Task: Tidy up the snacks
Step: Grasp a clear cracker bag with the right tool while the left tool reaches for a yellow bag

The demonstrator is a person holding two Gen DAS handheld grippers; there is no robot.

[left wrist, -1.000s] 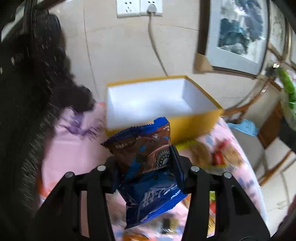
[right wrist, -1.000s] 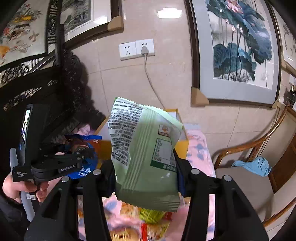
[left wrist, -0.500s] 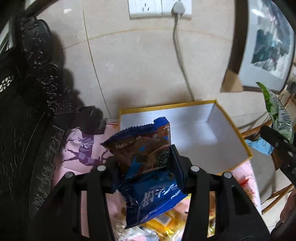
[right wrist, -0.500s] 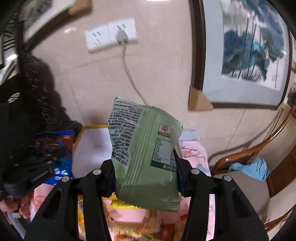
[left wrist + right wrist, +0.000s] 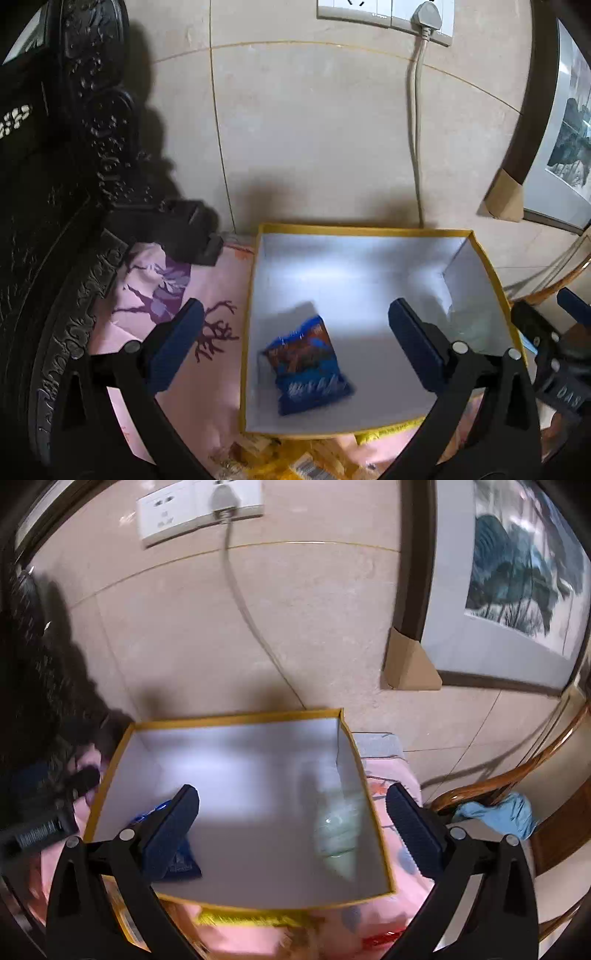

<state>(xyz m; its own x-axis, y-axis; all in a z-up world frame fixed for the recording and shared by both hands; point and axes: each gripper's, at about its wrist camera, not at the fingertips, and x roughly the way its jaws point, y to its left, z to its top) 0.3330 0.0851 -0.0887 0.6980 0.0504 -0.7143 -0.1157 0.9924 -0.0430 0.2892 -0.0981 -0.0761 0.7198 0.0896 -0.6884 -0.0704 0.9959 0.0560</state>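
A yellow-rimmed box with a white inside sits on the pink tablecloth; it also shows in the right wrist view. A blue and brown snack packet lies inside it at the left, partly hidden behind a finger in the right wrist view. A pale green snack bag, blurred, is in the box's right side, faint in the left wrist view. My left gripper is open and empty above the box. My right gripper is open and empty above it too.
Loose yellow snack packets lie on the pink cloth in front of the box. Dark carved furniture stands at the left. A wooden chair with a blue cloth is at the right. The tiled wall is close behind.
Both grippers moved forward over the box and opened. The blue packet dropped from the left gripper and the green bag from the right gripper into the box.
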